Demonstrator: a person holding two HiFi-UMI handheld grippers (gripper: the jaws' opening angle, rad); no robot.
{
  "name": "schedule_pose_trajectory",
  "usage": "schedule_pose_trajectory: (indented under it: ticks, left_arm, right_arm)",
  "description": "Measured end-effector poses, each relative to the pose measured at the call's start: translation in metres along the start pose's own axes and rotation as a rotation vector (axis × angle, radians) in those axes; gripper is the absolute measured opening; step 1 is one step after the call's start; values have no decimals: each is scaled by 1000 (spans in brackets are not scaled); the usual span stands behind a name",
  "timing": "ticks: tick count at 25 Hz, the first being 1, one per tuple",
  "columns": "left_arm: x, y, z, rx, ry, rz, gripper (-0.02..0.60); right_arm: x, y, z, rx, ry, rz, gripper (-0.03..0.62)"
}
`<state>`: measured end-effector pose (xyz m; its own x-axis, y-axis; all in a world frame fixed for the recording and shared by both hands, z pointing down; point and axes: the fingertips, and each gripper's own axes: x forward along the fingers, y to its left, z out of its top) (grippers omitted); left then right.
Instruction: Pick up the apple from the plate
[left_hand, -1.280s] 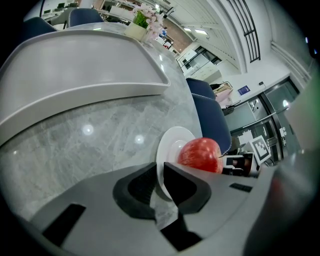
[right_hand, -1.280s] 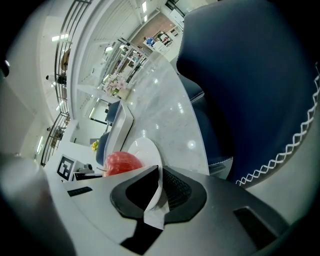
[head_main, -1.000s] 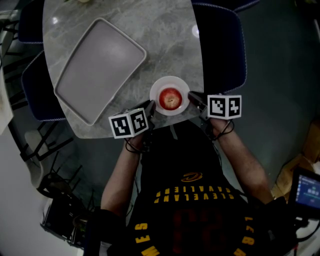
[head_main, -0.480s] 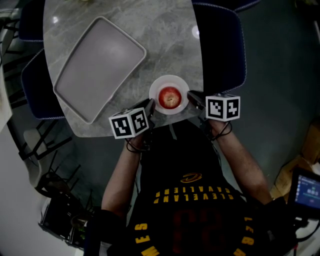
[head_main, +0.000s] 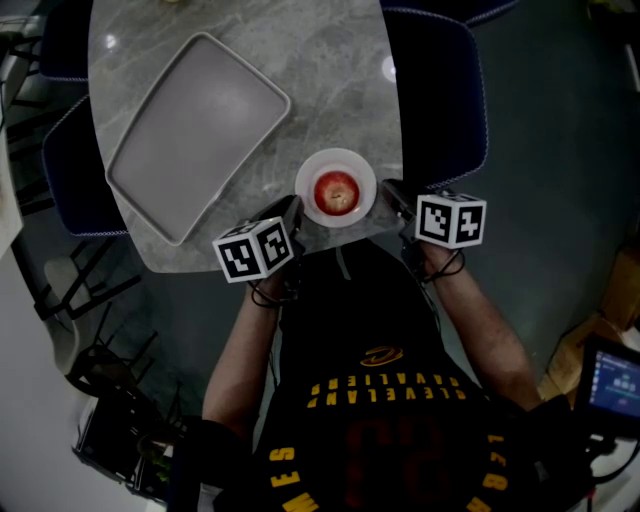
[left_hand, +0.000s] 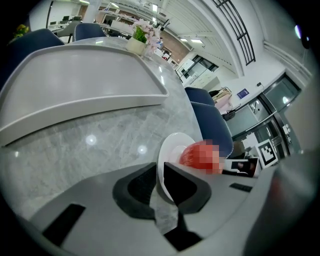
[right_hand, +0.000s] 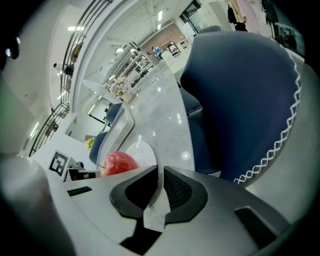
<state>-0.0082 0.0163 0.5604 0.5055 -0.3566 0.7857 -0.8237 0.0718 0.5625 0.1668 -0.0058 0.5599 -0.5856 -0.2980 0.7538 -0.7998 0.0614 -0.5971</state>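
Looking down from the head view, I see the apple (head_main: 337, 191) sitting in the middle of the small white plate (head_main: 305, 195) at the near edge of the marble table (head_main: 330, 80), with the grey tray (head_main: 195, 130) well apart to the left. My left gripper (head_main: 293, 212) hangs just beside the plate's left rim and my right gripper (head_main: 388, 192) just beside its right rim, so the plate lies between them. Neither touches the fruit.

In the left gripper view, my jaws are drawn nearly together, with only a thin slit between the pads and nothing in it. The plate's rim shows through that slit and the apple sits off to the right of it.

In the right gripper view, the jaws are likewise almost closed and empty. The apple lies to the left of them and a blue chair (right_hand: 240, 100) fills the right side.

I judge this to be the approach, with the pickup not yet begun. Next, one gripper must spread its jaws wider than the apple, swing in line with it, and come down around its sides before closing gently.
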Motion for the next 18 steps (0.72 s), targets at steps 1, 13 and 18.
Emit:
schedule_pose_trajectory:
  ticks: [1, 13, 18]
  left_arm:
    - [0, 1, 1, 0, -6, 5, 48]
    - [-26, 1, 34, 24, -181, 19, 0]
    - [-42, -22, 47, 109, -269, -11, 0]
  right_arm:
    - [-1, 0, 2, -3, -10, 0, 37]
    - [-12, 28, 31, -109, -147, 71, 5]
    - [-21, 41, 42, -186, -214, 111, 5]
